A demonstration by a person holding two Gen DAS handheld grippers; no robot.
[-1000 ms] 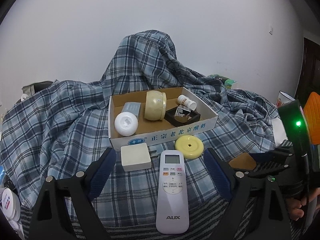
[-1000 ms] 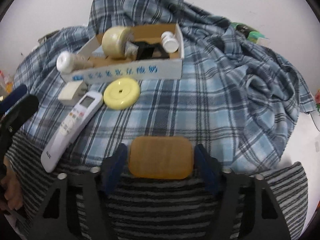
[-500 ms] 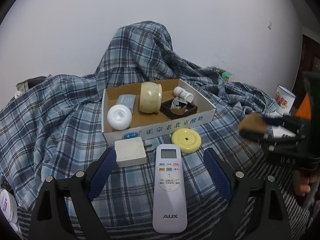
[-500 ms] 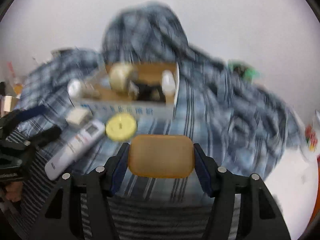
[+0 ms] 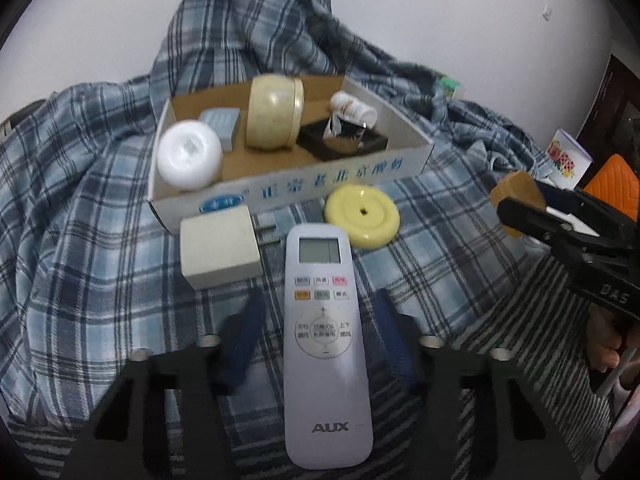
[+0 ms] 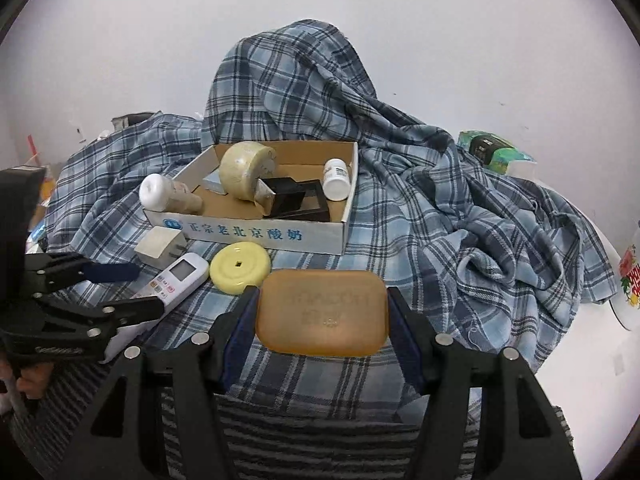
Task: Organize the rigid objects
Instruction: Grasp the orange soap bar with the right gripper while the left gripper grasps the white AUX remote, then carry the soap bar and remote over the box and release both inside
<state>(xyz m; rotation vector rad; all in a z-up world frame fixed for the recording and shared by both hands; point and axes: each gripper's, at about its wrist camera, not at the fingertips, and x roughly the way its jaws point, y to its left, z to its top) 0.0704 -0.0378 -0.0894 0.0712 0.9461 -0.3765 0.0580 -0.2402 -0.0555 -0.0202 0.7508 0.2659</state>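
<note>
A plain white wall filled the upper frame. A blue plaid cloth was draped over the furniture, heaped at centre. A striped grey cover was seen below. A dark door was noted at right.

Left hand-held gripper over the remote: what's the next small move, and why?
Probably finish the squeeze, then lift a little. The left hand-held gripper has its jaws closing with the white remote between them, still lying on the plaid cloth. The cardboard box sits just beyond, and the right hand-held gripper already holds the soap bar.
</note>
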